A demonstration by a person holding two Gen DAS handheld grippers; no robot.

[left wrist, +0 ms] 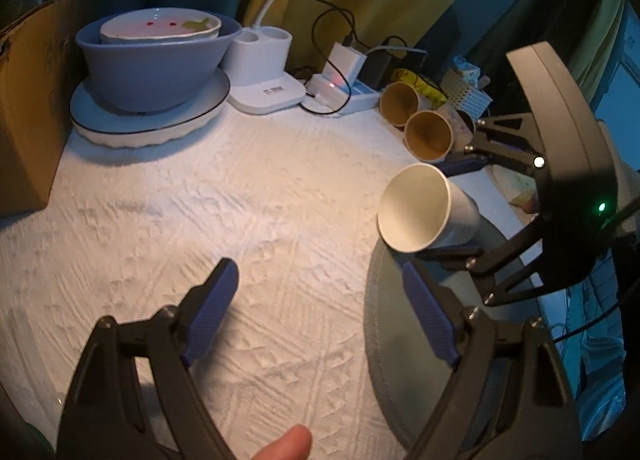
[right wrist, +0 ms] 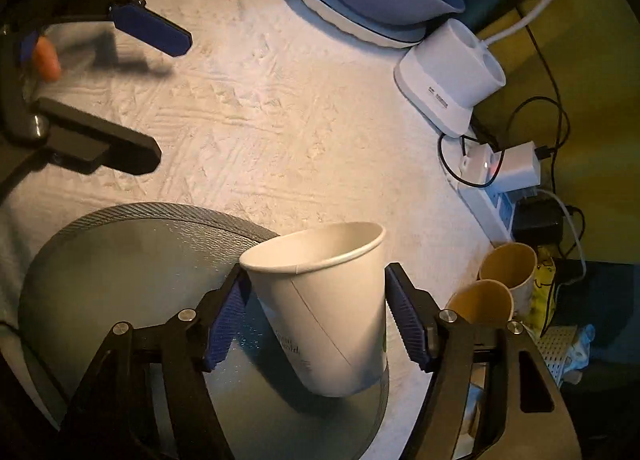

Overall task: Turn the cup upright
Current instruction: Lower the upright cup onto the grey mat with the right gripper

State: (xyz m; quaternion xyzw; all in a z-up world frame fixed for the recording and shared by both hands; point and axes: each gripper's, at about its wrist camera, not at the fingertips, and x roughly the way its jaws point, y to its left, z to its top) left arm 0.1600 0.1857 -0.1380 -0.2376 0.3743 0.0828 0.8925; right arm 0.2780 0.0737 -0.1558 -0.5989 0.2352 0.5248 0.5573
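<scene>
Cup: white paper cup (right wrist: 324,312) between the blue pads of the right gripper (right wrist: 320,324), over the far edge of the round grey mat (right wrist: 120,260); tilted, mouth up and away from the wrist camera — in the left view its opening (left wrist: 416,207) faces that camera.
Right gripper: fingers half spread, one pad (right wrist: 228,320) against each side of the cup wall; it has hold of the cup.
Left gripper: (left wrist: 320,312) fingers wide apart with nothing between them, over the white textured cloth (left wrist: 240,199), left of the mat.
Mat: lies flat on the cloth, at the near right.
Brown cups: two paper cups (left wrist: 416,115) on their sides, just beyond the mat.
Bowls: blue bowl (left wrist: 156,67) with a white one inside, on a white plate (left wrist: 152,119) — far left.
Lamp base: white (left wrist: 264,71), beside the plate.
Power strip: (left wrist: 344,95) with plugs and cables, beside the lamp base.
</scene>
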